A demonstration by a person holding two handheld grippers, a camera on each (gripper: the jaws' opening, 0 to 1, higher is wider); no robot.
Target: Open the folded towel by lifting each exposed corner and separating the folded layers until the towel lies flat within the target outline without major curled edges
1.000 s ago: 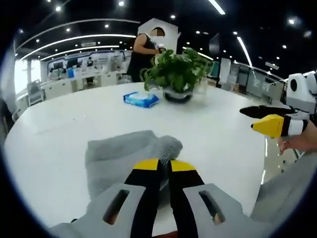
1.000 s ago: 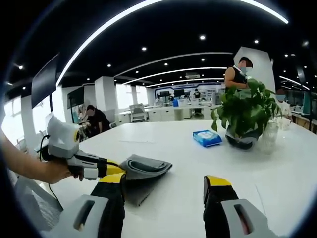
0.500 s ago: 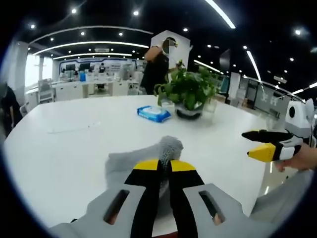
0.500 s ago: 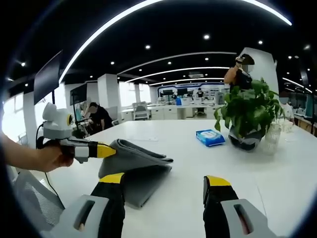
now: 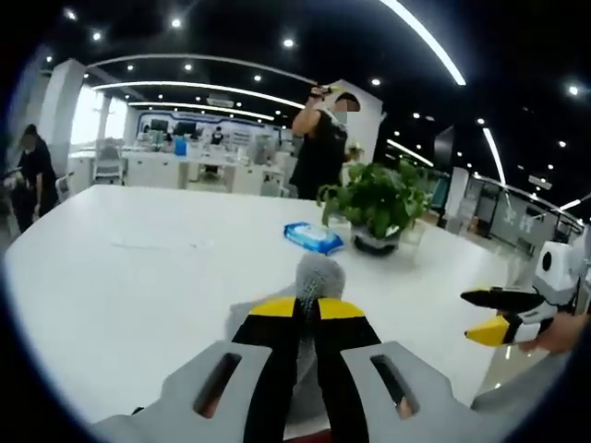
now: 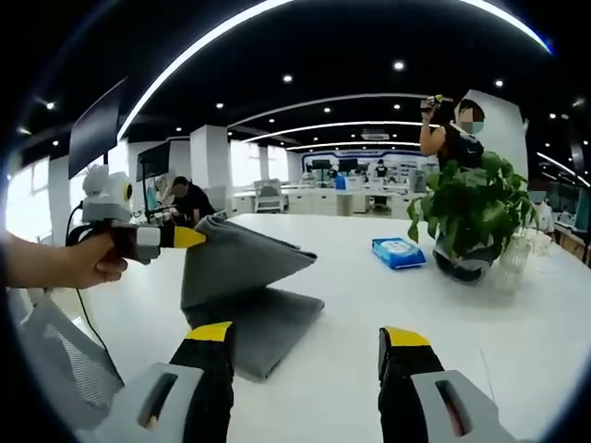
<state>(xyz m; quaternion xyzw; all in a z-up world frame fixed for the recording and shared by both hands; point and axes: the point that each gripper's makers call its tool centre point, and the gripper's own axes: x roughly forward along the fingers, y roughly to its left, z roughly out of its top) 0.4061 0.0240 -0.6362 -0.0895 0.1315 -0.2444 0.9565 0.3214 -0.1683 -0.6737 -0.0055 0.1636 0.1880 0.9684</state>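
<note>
Towel, grey folded cloth point(image 6: 242, 286), sits on the white round counter point(image 6: 369, 314) at 9 o'clock in the right gripper view, its top layer lifted into a tent. The left hand-held gripper point(image 6: 189, 238) pinches that raised corner. The right hand-held gripper point(image 6: 309, 343) hangs spread, nothing between its jaws. A green potted plant point(image 6: 471, 217) stands at 2 o'clock, a blue wipes packet point(image 6: 399, 252) beside it.
</note>
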